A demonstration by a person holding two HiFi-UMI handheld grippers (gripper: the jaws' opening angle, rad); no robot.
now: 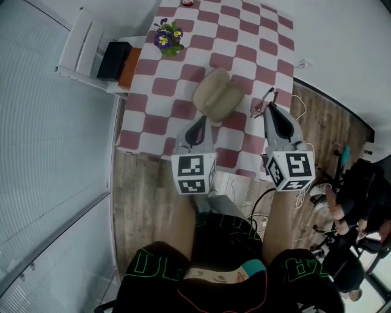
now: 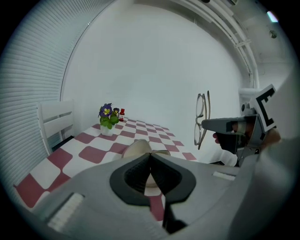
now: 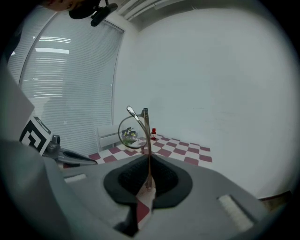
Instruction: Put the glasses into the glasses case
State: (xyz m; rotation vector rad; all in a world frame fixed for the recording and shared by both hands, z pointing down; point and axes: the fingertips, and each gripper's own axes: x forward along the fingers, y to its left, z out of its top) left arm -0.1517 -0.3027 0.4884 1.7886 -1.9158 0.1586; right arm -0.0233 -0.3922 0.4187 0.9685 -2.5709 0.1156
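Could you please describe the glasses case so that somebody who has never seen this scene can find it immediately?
Look at the table with the red and white checked cloth. Near its front edge, about midway across, lies the case. It is the only beige, rounded thing there; the flower pot and the small red bottle stand far back.

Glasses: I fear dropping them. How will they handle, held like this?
The glasses look likely light yet fragile: thin frame. Pinched by one slim temple in the right tongs, they may swivel or slip.
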